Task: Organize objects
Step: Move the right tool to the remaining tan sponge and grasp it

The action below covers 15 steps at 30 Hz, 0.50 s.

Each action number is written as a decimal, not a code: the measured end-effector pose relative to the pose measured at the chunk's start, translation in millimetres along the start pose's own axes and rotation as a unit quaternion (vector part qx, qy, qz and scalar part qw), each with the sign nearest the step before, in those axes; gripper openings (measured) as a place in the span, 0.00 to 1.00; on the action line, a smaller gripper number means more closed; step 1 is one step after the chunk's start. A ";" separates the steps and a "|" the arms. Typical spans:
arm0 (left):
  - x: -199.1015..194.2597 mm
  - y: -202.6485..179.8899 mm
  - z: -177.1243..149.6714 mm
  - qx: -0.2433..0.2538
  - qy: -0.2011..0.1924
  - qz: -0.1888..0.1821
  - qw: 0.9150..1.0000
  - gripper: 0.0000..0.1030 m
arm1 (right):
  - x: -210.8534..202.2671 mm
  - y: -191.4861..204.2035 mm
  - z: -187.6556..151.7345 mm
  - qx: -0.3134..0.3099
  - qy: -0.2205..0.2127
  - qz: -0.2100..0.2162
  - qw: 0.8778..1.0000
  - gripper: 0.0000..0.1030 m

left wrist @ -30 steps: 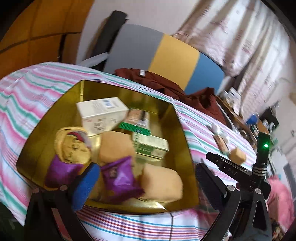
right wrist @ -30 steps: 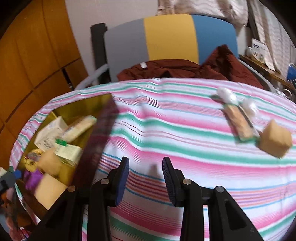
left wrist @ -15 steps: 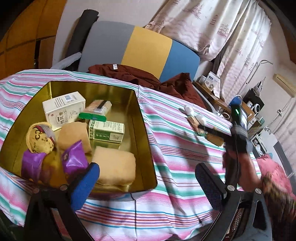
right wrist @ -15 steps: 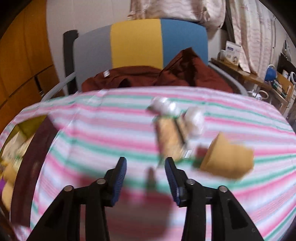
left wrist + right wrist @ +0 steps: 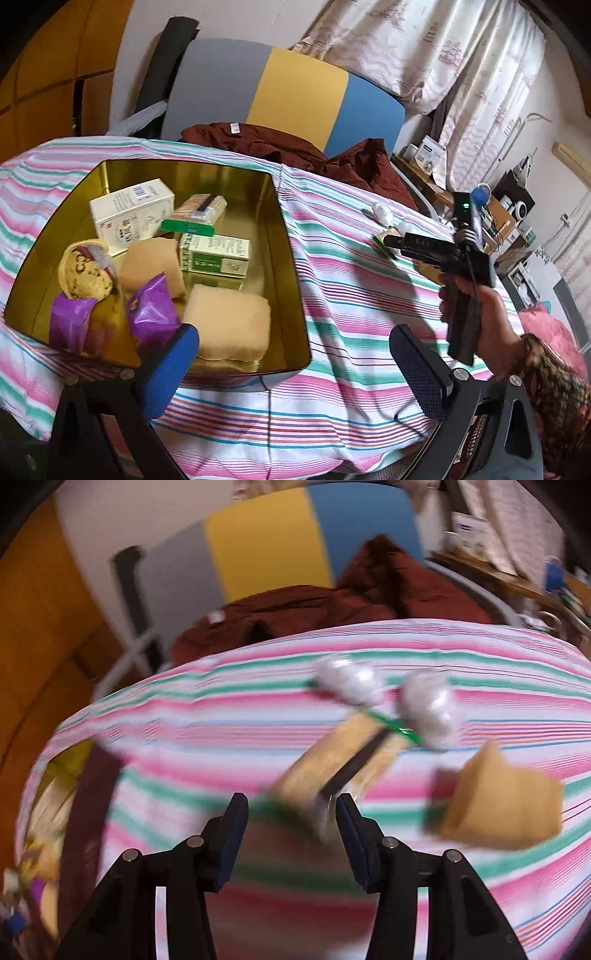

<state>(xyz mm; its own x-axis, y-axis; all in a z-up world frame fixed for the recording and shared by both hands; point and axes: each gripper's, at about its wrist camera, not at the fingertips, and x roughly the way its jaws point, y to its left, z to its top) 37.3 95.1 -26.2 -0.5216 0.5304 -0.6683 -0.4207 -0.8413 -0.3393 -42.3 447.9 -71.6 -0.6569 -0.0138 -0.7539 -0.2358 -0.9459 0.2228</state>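
A gold tin (image 5: 288,266) on the striped tablecloth holds a white box (image 5: 131,214), a green box (image 5: 214,254), a cracker pack (image 5: 195,214), tan sponges (image 5: 229,325), a cookie (image 5: 86,273) and purple wrappers (image 5: 151,314). My left gripper (image 5: 291,373) is open and empty at the tin's near edge. My right gripper (image 5: 291,812) is open, its tips on either side of the near end of a cracker pack (image 5: 340,760) lying on the cloth. Two white wrapped lumps (image 5: 428,709) and a tan block (image 5: 502,801) lie by it. The right wrist view is blurred.
A grey, yellow and blue chair (image 5: 280,88) with a dark red garment (image 5: 295,147) stands behind the table. A cluttered side table (image 5: 491,218) is at the far right. The tin shows at the left edge of the right wrist view (image 5: 85,794).
My right gripper has swung right across the cloth from the tin to the cracker pack and opened wider. My left gripper has pulled back from over the tin.
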 end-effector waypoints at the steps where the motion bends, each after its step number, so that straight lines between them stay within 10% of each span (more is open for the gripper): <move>1: 1.0 -2.6 0.2 0.006 0.001 -0.001 1.000 1.00 | -12.3 0.2 -2.4 -0.018 -0.020 -0.011 1.000 0.49; 4: 2.7 -10.2 -1.0 0.018 0.002 -0.003 1.000 1.00 | -41.5 -15.5 2.4 -0.059 -0.069 -0.066 0.994 0.50; 8: 8.6 -17.1 -2.4 0.018 0.011 -0.009 1.000 1.00 | -53.5 -52.2 21.5 -0.082 -0.074 -0.133 0.985 0.83; 15: 17.1 -33.9 -5.0 0.035 0.027 -0.015 0.999 1.00 | -33.2 -104.5 10.9 -0.053 -0.008 -0.145 0.988 0.82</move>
<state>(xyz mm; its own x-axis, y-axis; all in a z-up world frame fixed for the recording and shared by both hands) 46.4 132.2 -29.4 -0.4676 0.5474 -0.6941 -0.4877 -0.8146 -0.3139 -3.7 550.7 -63.2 -0.5842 0.2671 -0.7664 -0.3404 -0.9379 -0.0674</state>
